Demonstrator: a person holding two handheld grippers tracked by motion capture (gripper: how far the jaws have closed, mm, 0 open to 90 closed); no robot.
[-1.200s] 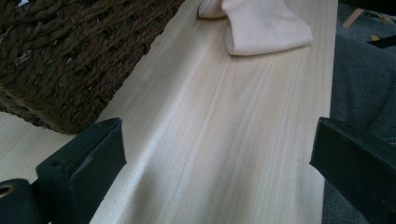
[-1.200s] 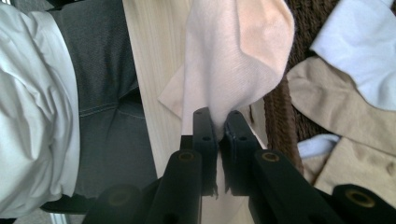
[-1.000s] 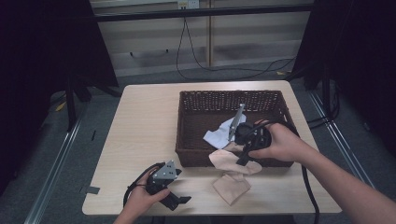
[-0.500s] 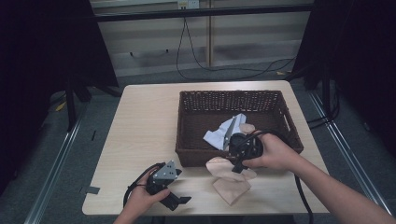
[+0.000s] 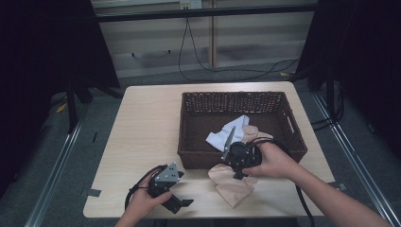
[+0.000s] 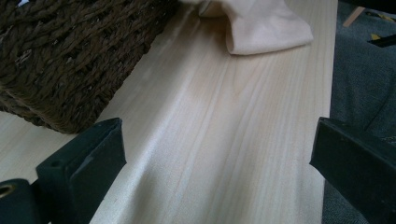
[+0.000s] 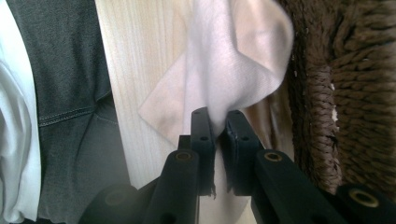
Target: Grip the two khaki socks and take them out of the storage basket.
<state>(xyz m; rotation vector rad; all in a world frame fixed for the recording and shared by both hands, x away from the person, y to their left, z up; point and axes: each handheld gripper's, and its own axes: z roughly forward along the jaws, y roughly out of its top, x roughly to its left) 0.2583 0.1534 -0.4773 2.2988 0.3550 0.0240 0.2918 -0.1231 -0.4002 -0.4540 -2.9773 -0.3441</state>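
The right gripper (image 7: 218,122) has its two black jaws pinched on a fold of a beige cloth (image 7: 233,60), the fabric rising between the pads and draping over toward the woven wall of a dark brown wicker basket (image 7: 341,93). From the high view, that gripper (image 5: 239,176) sits just in front of the basket's near wall (image 5: 198,158), and the beige cloth (image 5: 234,187) lies spread on the light wooden table (image 5: 142,132) beneath it, close to the table's front edge. Inside the basket lie a white cloth (image 5: 224,135) and, beside it, another beige piece (image 5: 253,132). The left gripper (image 5: 177,203) rests low on the table near the front edge, well apart from the basket's corner — its jaws stand wide with only bare wood between them, as the left gripper view shows, where the beige cloth (image 6: 266,25) lies farther off. No brand, label or writing can be read on any of these things.
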